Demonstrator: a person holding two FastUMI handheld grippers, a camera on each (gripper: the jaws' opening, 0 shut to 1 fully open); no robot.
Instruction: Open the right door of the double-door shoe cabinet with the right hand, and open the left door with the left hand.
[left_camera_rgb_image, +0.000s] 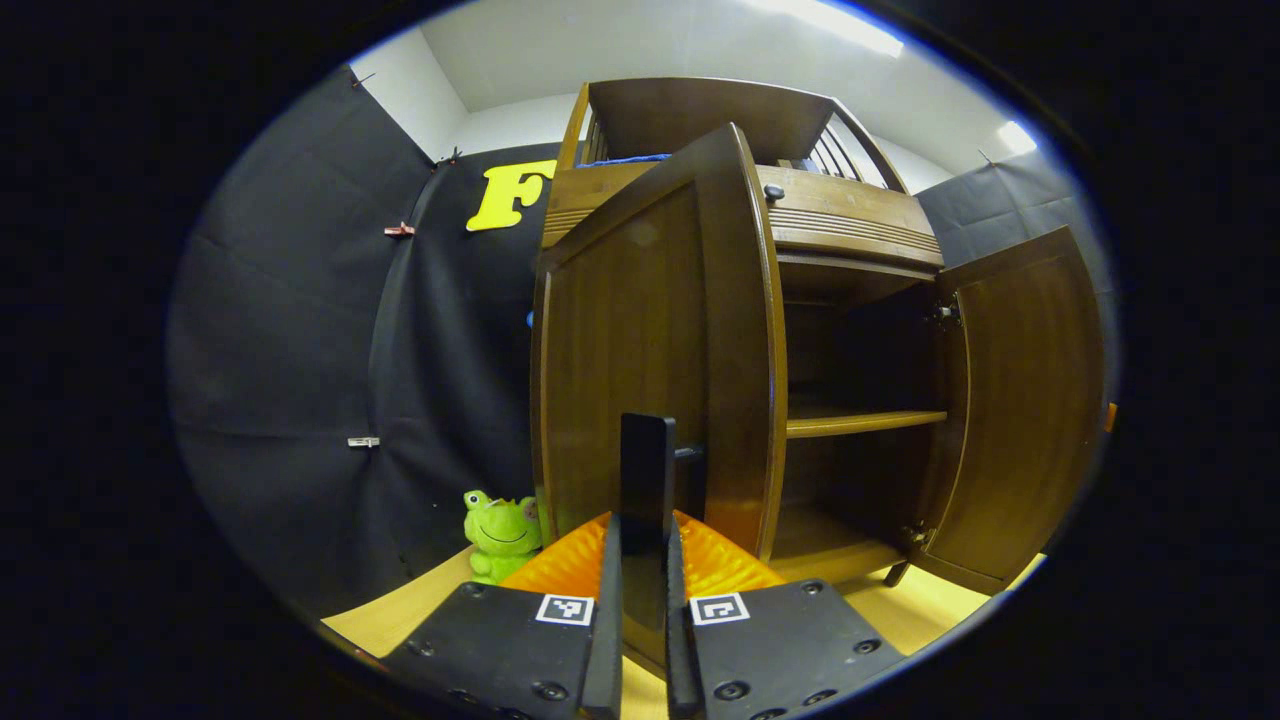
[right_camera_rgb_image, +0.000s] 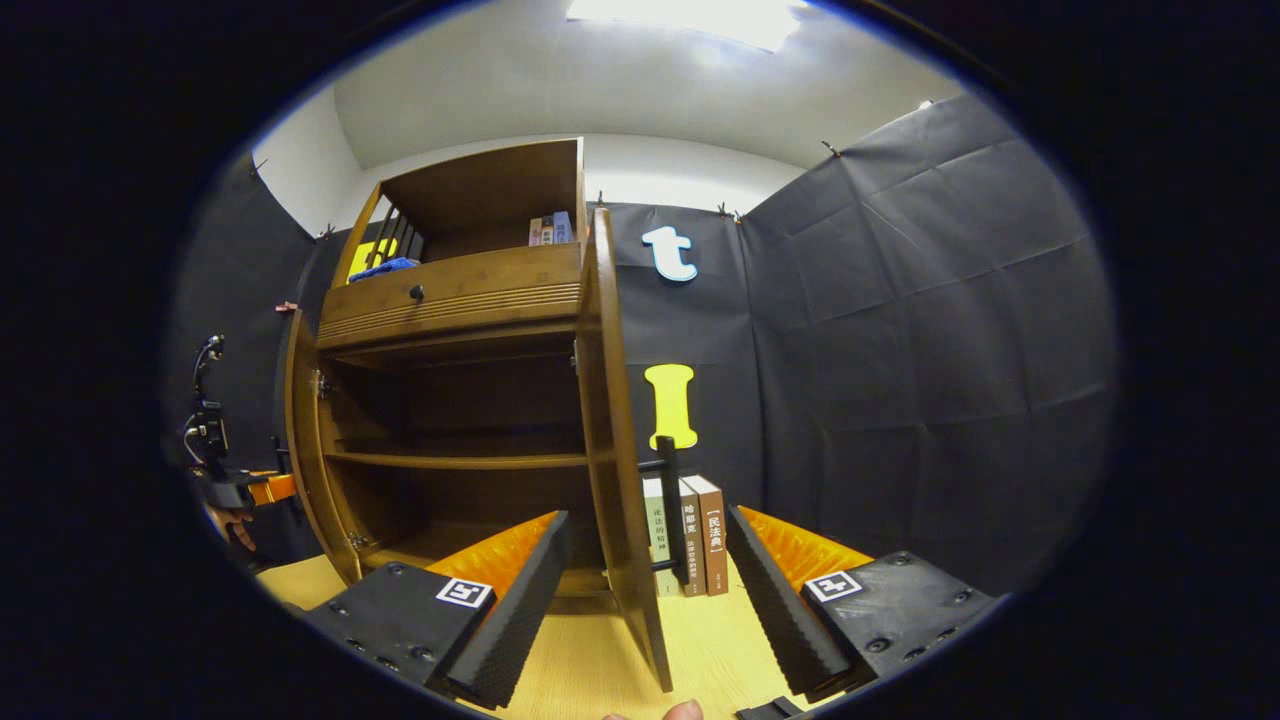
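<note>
Left tongs (left_camera_rgb_image: 642, 610) are pinched on the tall, upright left door handle (left_camera_rgb_image: 646, 470) w/ that door swung out, right tongs (right_camera_rgb_image: 645, 590) are wide open, right door handle (right_camera_rgb_image: 668, 505) just ahead btwn them.

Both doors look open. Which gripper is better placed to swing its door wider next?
Left. The left gripper is shut on the left door's handle, so it can pull at once. The right gripper is open around the right door.

Both views look up from low, close, sharing the open cabinet (left_camera_rgb_image: 850, 300) interior.
</note>
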